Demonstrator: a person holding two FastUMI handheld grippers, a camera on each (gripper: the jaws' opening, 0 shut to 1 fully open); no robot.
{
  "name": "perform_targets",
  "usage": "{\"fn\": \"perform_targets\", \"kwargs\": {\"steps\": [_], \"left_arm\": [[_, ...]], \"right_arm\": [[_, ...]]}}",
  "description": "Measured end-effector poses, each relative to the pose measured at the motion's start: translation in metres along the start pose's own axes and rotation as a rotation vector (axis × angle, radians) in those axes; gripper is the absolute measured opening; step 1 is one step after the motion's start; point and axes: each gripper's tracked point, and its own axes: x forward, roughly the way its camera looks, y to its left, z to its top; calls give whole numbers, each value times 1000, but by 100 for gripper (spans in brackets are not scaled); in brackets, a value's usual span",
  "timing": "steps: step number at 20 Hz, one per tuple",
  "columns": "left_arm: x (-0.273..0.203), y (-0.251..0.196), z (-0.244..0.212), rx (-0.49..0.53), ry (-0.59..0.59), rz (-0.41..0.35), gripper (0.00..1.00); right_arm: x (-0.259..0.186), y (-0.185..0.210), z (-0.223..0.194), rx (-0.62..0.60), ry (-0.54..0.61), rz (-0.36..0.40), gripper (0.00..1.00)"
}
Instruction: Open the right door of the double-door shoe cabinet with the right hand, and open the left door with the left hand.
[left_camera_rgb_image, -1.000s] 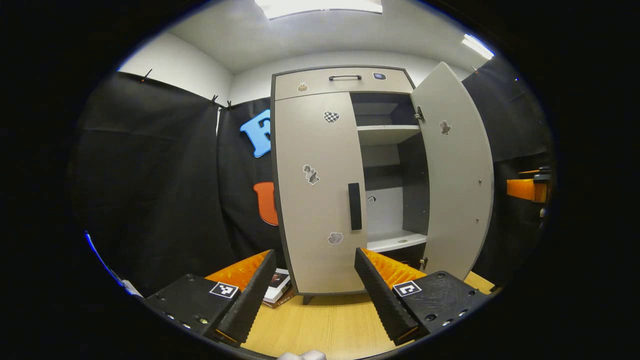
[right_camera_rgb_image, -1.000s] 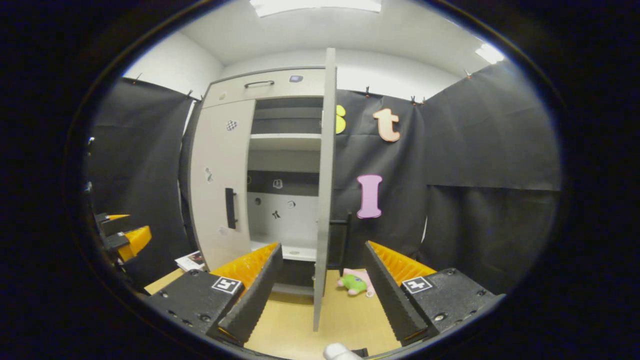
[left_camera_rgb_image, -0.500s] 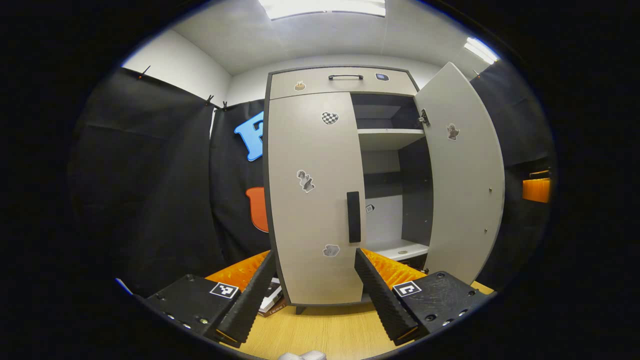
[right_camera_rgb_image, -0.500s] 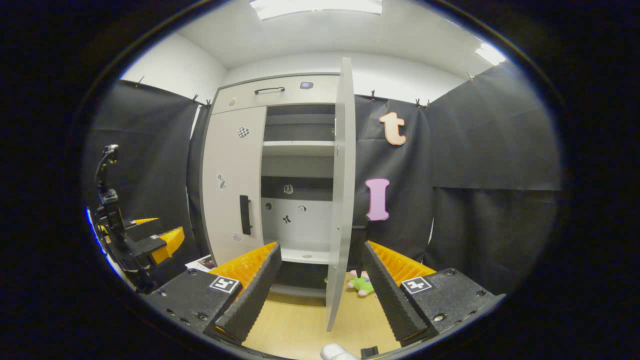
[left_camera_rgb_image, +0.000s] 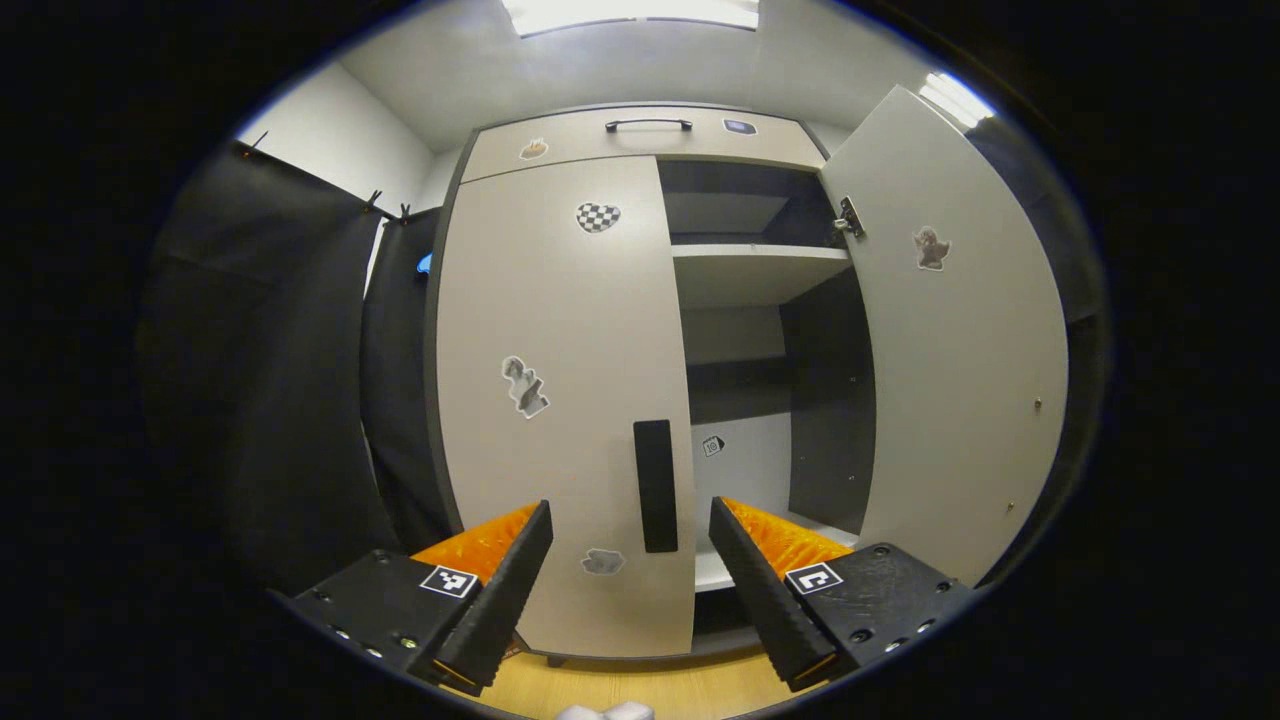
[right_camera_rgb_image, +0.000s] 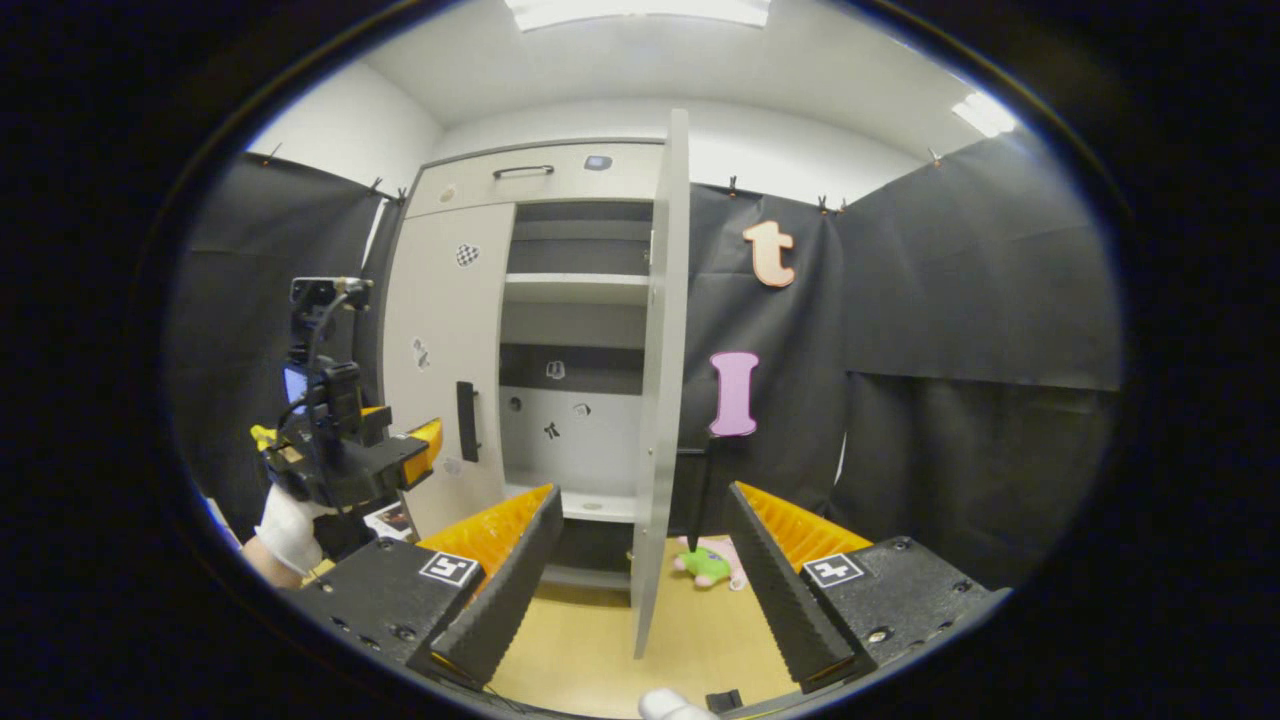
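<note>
The grey shoe cabinet (left_camera_rgb_image: 640, 140) stands close ahead in the left gripper view. Its left door (left_camera_rgb_image: 560, 380) is closed, with a black vertical handle (left_camera_rgb_image: 655, 485). Its right door (left_camera_rgb_image: 960, 330) is swung wide open, showing shelves (left_camera_rgb_image: 760, 255). My left gripper (left_camera_rgb_image: 630, 580) is open, its fingers straddling the handle from a short distance, not touching it. In the right gripper view the open right door (right_camera_rgb_image: 660, 380) is seen edge-on, and my right gripper (right_camera_rgb_image: 640, 590) is open and holds nothing. The left gripper (right_camera_rgb_image: 345, 455), held by a gloved hand (right_camera_rgb_image: 285, 525), hovers before the left door (right_camera_rgb_image: 440, 360).
The cabinet stands on a wooden floor (right_camera_rgb_image: 590, 650). A green and pink plush toy (right_camera_rgb_image: 710, 565) lies on the floor right of the open door. Books (right_camera_rgb_image: 385, 520) lie by the cabinet's left foot. Black cloth walls (right_camera_rgb_image: 960, 370) close in both sides.
My left gripper has moved forward toward the left door, so its handle now sits between the fingers. The right gripper has drawn back slightly from the open right door.
</note>
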Motion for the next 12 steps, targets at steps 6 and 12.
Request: {"fn": "perform_targets", "kwargs": {"steps": [6, 12], "left_arm": [[44, -4, -14, -45, 33, 5, 96], [69, -9, -26, -76, 64, -13, 96]], "right_arm": [[7, -7, 0, -24, 21, -45, 100], [19, -8, -2, -32, 33, -68, 100]]}}
